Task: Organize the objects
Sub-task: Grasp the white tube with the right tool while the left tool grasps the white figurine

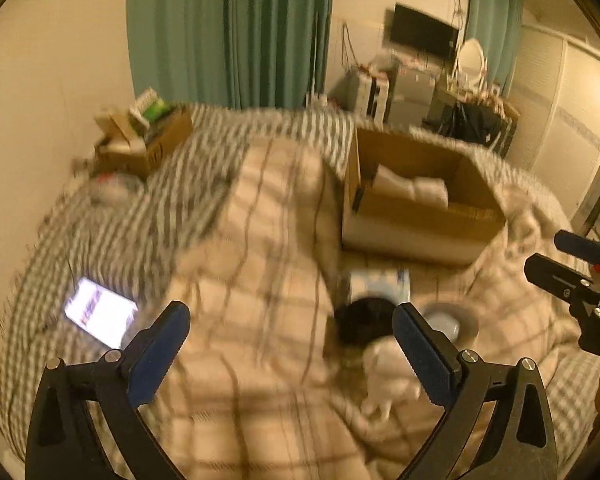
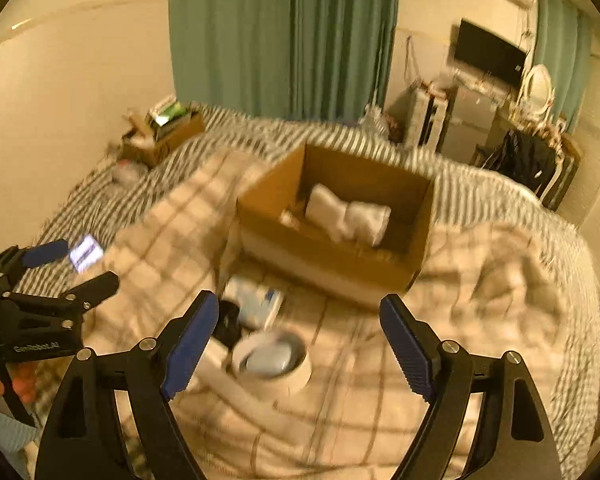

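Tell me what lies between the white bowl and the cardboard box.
In the right wrist view, only bare plaid blanket separates the white bowl from the cardboard box.

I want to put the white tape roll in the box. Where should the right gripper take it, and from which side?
Grip the tape roll across its near wall, one finger in the central hole, one outside. It lies flat on the blanket, hole upward, so the open right gripper could likely come from above.

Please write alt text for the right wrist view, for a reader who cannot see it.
The open right gripper hovers over a checked blanket on a bed, above a white roll of tape and a blue-and-white packet. Behind them stands an open cardboard box holding white folded cloth. The left gripper shows at left, also open.
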{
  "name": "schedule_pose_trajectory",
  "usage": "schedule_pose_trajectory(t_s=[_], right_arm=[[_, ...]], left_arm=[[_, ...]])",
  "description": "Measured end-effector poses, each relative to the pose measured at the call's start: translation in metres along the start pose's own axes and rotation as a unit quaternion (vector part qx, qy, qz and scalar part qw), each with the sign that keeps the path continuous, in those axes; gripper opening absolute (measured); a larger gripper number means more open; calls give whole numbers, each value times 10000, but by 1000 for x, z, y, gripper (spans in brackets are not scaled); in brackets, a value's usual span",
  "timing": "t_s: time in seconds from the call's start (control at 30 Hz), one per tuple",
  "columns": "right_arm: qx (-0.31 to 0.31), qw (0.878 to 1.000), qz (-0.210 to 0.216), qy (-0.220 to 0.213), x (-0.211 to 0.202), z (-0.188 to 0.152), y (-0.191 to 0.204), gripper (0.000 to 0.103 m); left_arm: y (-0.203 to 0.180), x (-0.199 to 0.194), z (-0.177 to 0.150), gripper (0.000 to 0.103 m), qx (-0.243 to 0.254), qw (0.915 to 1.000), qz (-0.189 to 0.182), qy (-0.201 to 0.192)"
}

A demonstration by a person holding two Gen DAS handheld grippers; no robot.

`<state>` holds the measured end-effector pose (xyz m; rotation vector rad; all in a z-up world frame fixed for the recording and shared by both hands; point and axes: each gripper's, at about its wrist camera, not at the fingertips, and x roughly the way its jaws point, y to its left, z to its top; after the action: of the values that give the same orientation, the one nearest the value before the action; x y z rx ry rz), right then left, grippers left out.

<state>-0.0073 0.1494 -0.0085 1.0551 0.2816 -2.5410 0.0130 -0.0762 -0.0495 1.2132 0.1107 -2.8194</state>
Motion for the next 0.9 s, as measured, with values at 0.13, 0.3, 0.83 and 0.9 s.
schedule_pose_trajectory(t_s=[0.13,0.3,0.83,0.9], right_arm=[[-238,9989,45,393,23,-30,1,83],[-417,9944,312,923,49,-53,7,83],[-766,9873,433,1319,57,-66,22,15],[-695,9900,406,1161,44,-59,15,14]], left_arm=[[-7,21,-27,103,168,9985,148,498],[-8,17,-31,103,143,9988,69,472],[-35,30,-41,103,728,9942,250,749],[-36,31,-40,103,708,9942,275,766]])
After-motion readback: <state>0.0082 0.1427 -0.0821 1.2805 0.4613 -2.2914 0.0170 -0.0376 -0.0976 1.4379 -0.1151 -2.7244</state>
